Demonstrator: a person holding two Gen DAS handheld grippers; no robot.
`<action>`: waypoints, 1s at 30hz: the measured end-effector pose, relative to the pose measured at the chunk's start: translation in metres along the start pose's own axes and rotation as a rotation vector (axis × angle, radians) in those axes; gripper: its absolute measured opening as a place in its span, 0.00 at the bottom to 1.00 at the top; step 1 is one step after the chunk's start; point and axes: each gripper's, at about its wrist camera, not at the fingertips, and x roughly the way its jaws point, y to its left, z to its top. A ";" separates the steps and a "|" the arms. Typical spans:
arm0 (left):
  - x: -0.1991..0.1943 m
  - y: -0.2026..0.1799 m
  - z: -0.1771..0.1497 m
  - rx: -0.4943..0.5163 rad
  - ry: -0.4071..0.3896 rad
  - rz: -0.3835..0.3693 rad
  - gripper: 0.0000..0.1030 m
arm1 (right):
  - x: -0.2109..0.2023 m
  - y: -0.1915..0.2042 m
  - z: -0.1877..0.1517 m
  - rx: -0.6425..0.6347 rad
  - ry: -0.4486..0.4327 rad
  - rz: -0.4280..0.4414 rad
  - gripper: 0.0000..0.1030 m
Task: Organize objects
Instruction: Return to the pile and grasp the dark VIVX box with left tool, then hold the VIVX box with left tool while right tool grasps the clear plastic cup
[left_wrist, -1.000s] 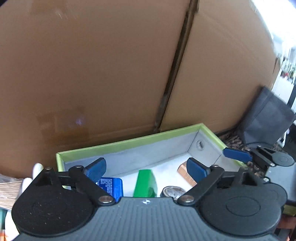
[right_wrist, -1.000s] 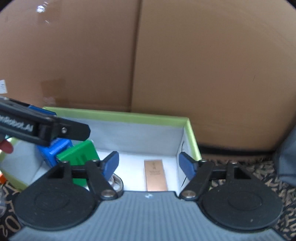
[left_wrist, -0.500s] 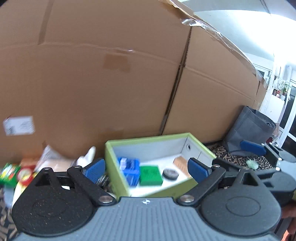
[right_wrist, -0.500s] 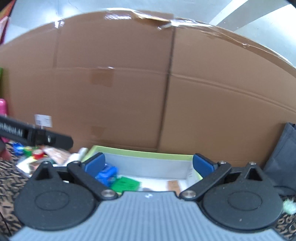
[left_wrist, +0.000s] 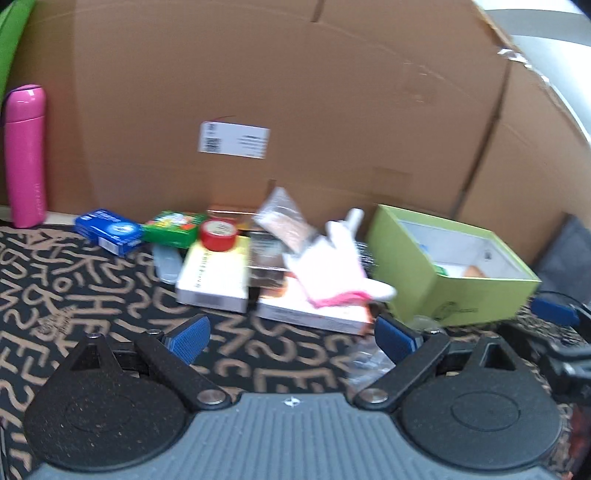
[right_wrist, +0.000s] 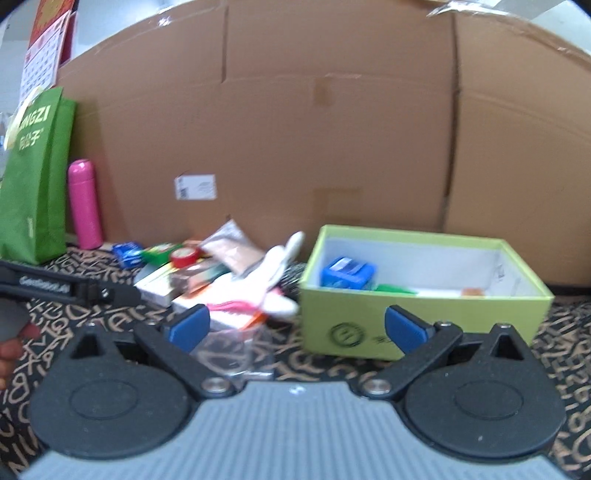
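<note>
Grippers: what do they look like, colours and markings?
Both match: left gripper and right gripper have blue fingertip pads on black linkage arms, two round black discs, and a ribbed grey body with a small white logo. No cables visible.

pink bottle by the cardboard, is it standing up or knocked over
Upright. The pink bottle stands on its base against the cardboard wall, cap on top, beside the green bag.

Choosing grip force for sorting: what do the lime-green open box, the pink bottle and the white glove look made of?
Lime-green open box: apparently matte paperboard, with straight folded walls and a white liner. Tall pink bottle: smooth satin shell, coated metal or plastic; I can't tell which. White glove with pink cuff: soft fabric, probably knit, lying limp and crumpled.
</note>
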 end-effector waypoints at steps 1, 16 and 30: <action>0.005 0.003 0.002 0.000 -0.001 0.018 0.96 | 0.003 0.005 0.000 0.000 0.009 0.008 1.00; 0.120 0.009 0.040 0.069 0.096 0.093 0.62 | 0.020 0.030 0.004 -0.016 0.037 0.032 1.00; 0.013 0.034 -0.011 0.113 0.155 -0.057 0.41 | 0.060 0.042 -0.024 0.024 0.126 0.125 0.85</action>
